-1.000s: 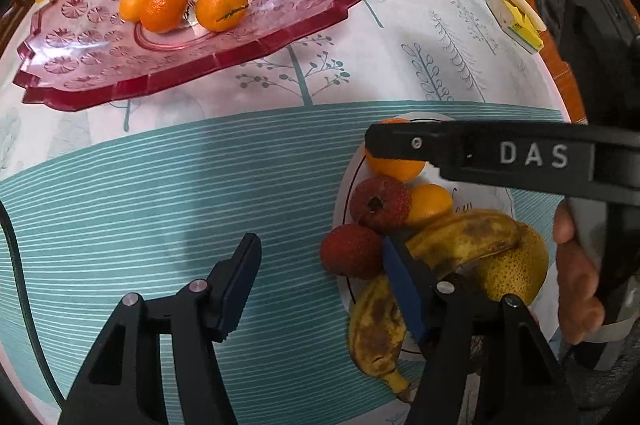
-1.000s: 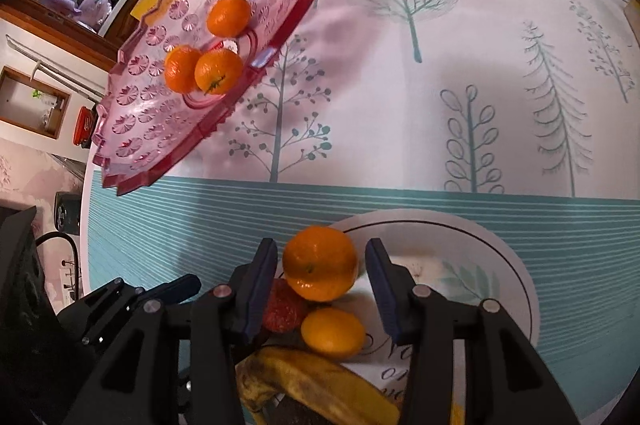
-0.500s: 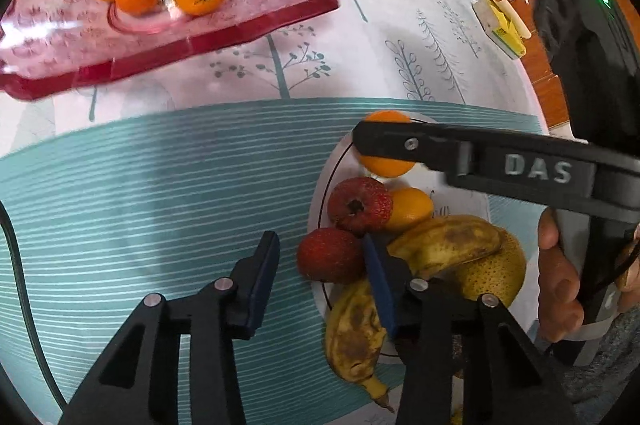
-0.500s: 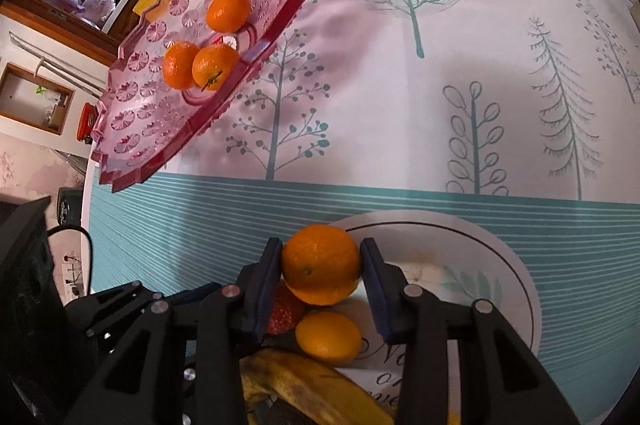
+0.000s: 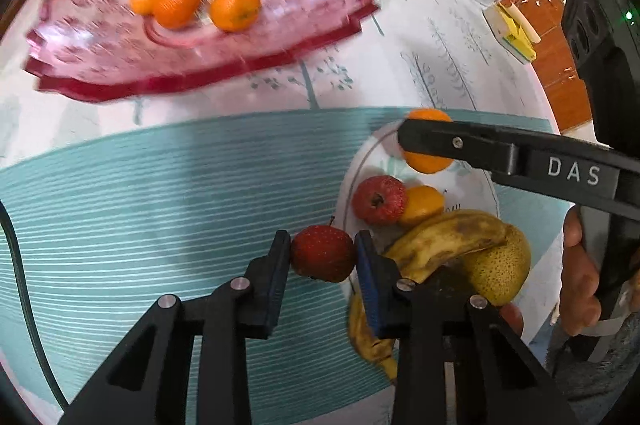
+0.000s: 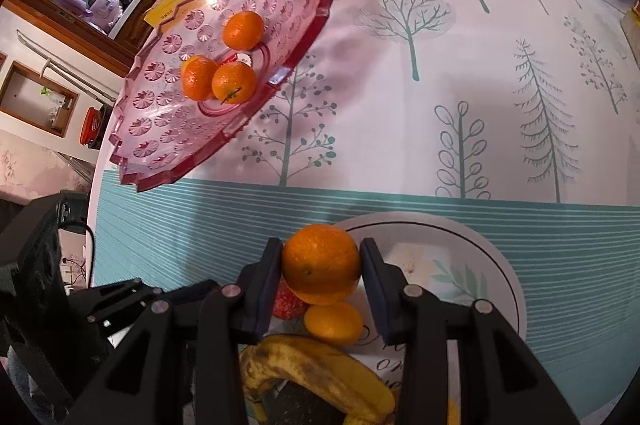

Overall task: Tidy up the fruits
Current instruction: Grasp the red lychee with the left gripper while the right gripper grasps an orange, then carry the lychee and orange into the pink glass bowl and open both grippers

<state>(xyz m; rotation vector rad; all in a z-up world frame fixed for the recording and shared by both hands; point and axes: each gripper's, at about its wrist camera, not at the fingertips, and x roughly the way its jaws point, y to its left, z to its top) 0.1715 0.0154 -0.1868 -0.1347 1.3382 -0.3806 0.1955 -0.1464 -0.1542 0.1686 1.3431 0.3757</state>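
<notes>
Left gripper (image 5: 323, 257) jaws just closing, now clamped on red fruit (image 5: 322, 252) at near-left edge of white plate (image 5: 360, 161). Right gripper (image 6: 320, 263) clamped on orange (image 6: 320, 269) at plate's far-left edge.

Risks, as judgement:
- round fruit slips from flat pads during carry to pink tray (image 5: 328, 37), far left
- grippers close together, may collide
- red fruit soft, may bruise
- banana (image 5: 444, 237) just beside, may get nudged

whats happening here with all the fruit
A person is sorting fruit with two hand-held grippers. The left gripper has just been closing, and its fingers now clamp a red bumpy fruit at the edge of the white plate. The right gripper is shut on an orange above the same plate. A banana, a second red fruit and a small orange fruit lie on that plate. The pink tray already holds several oranges.
</notes>
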